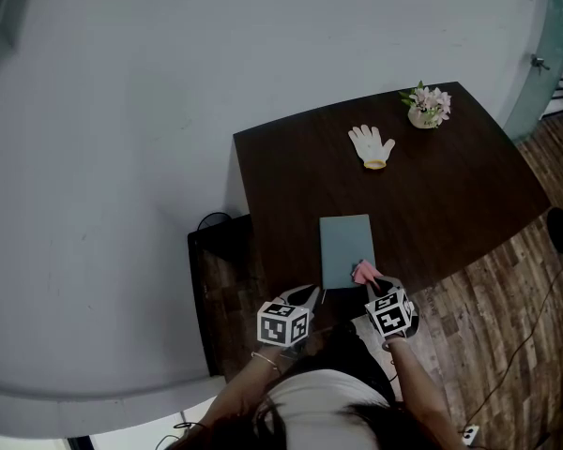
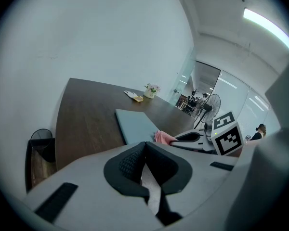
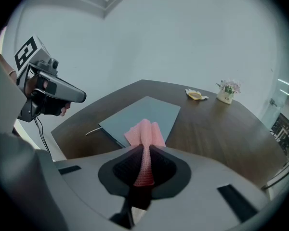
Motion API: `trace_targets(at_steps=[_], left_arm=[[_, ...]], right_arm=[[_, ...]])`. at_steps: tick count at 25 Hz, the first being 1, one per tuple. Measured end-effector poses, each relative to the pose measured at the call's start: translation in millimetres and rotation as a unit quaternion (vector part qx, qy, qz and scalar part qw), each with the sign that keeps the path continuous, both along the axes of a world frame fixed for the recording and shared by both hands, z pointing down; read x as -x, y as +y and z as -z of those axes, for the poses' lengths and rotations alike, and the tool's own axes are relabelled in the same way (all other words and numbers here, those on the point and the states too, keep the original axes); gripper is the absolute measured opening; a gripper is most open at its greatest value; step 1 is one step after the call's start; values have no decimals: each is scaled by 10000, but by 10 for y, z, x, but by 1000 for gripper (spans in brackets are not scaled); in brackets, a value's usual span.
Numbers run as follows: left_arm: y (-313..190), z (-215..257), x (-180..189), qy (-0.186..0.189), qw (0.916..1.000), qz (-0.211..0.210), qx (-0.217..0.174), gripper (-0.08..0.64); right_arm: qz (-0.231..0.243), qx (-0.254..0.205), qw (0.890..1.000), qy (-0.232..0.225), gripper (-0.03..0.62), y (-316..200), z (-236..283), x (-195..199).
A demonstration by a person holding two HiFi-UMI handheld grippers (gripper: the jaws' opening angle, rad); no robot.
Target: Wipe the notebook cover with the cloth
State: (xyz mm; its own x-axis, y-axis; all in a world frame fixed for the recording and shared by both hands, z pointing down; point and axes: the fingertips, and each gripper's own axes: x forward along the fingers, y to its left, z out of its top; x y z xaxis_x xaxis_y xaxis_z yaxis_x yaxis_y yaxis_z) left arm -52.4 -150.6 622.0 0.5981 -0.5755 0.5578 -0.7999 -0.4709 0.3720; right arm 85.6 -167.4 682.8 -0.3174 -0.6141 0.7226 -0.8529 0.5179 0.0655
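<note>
A grey-blue notebook (image 1: 346, 248) lies closed on the dark wooden table (image 1: 460, 195), near its front edge. In the right gripper view the notebook (image 3: 144, 117) stretches ahead. My right gripper (image 1: 372, 282) is shut on a pink cloth (image 1: 363, 272), which hangs over the notebook's near right corner. The cloth (image 3: 144, 146) is pinched between the jaws and fans out forward. My left gripper (image 1: 311, 297) is shut with nothing in it, held just off the table's front edge left of the notebook (image 2: 135, 125). From the left gripper view I see the cloth (image 2: 164, 137) and the right gripper beside it.
A white work glove (image 1: 371, 145) lies at the far middle of the table. A small pot of pink flowers (image 1: 426, 107) stands at the far right corner. A black bin (image 2: 41, 143) sits on the floor left of the table. Wooden floor lies to the right.
</note>
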Motion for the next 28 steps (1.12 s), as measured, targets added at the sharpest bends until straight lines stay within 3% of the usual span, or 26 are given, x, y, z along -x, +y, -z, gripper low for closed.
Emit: trace_targets(at_steps=[11,19,28], left_arm=[[13,257,-76,100,9991,-230,-338,18],[41,547,-54,176,9966,-315,-743,18],[96,1143,43,319,9878,-302,-1495,18]], right_arm=[[-815,65,9966,-49,40,64,21,-523],[-884,-602,9905,-863,38,43,577,-354],[-832,-1461,9758,-1399,38,125,1377,-3]])
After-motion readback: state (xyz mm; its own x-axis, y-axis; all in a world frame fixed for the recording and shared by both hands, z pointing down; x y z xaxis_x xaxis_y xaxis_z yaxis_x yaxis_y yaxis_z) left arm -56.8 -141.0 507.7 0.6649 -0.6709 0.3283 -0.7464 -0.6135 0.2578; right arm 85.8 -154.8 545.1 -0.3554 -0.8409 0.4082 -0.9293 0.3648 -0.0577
